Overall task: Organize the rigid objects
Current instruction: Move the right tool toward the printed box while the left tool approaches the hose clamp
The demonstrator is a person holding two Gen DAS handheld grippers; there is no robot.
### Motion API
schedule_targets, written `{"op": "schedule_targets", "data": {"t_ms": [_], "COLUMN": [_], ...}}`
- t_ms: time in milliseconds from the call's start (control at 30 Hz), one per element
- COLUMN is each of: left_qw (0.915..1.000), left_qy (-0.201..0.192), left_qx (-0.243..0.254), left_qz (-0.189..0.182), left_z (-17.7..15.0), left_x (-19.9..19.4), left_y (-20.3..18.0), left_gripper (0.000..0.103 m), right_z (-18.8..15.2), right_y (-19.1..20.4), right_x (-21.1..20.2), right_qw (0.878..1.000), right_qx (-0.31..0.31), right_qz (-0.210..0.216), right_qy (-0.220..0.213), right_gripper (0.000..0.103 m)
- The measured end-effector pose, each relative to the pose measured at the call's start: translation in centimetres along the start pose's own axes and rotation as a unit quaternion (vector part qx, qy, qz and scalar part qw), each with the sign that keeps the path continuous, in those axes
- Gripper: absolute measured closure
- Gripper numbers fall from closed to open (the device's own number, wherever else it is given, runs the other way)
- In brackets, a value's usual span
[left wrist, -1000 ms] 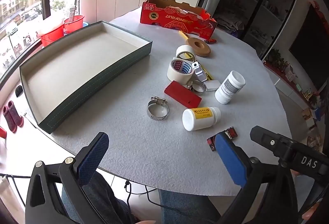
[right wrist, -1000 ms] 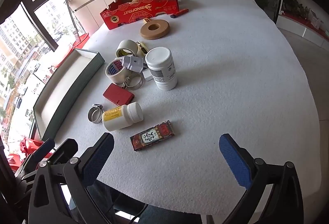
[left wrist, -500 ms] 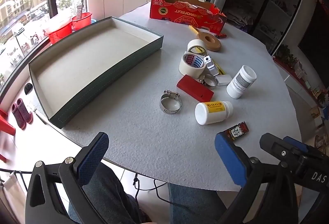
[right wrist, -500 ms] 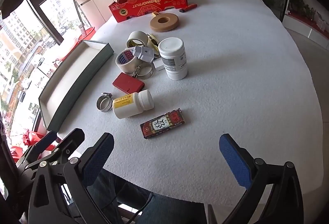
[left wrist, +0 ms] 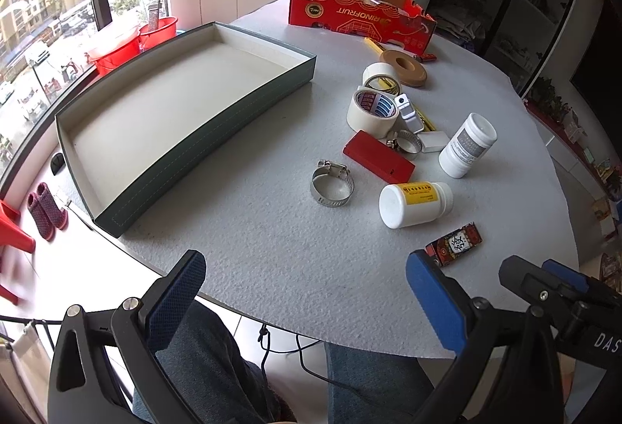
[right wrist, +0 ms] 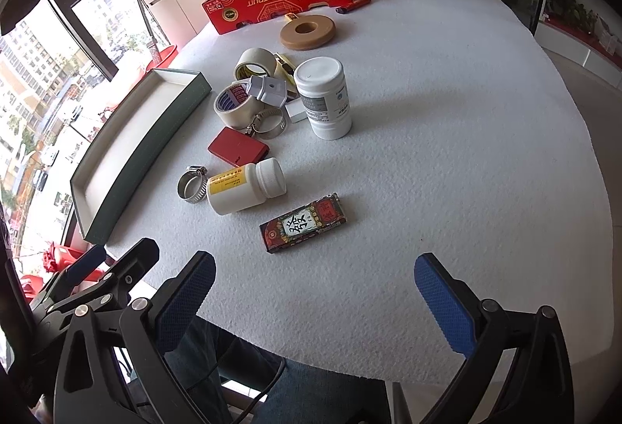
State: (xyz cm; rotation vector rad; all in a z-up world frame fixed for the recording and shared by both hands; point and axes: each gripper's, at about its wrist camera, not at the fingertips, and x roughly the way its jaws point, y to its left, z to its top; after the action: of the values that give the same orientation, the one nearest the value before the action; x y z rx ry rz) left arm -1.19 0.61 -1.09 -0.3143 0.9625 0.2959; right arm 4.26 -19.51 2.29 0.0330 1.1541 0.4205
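Observation:
A shallow green tray (left wrist: 202,148) with a white inside stands empty at the table's left; its wall also shows in the right wrist view (right wrist: 136,167). Loose items lie to its right: a hose clamp (left wrist: 332,184), a lying white bottle with a yellow label (left wrist: 415,198), a red flat box (left wrist: 379,161), an upright white bottle (left wrist: 466,145), tape rolls (left wrist: 374,109) and a patterned card box (right wrist: 304,222). My left gripper (left wrist: 307,292) is open and empty at the near edge. My right gripper (right wrist: 315,292) is open and empty, just short of the card box.
A red cardboard fruit box (left wrist: 361,14) stands at the table's far side, with a brown disc (left wrist: 403,62) and a red lighter (right wrist: 353,5) near it. The round table is covered in grey felt (right wrist: 447,136). The person's legs are below the near edge.
Both grippers have drawn back and shifted a little; the table items sit further into view than a second ago. Nothing on the table has moved.

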Motion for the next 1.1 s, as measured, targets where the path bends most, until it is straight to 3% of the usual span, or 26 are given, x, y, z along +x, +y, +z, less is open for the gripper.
{"op": "schedule_targets", "data": {"t_ms": [1100], "left_qw": [0.9981], "left_qy": [0.022], "left_qx": [0.012], "left_qz": [0.056], "left_z": [0.3], "left_x": [2.3], "left_y": [1.5], "left_gripper": [0.0], "right_z": [-0.4], "right_y": [-0.6], "right_x": [2.1], "right_qw": [1.0], "right_qx": [0.002], "right_qz": [-0.002], "right_qy": [0.026], "right_gripper": [0.0]}}
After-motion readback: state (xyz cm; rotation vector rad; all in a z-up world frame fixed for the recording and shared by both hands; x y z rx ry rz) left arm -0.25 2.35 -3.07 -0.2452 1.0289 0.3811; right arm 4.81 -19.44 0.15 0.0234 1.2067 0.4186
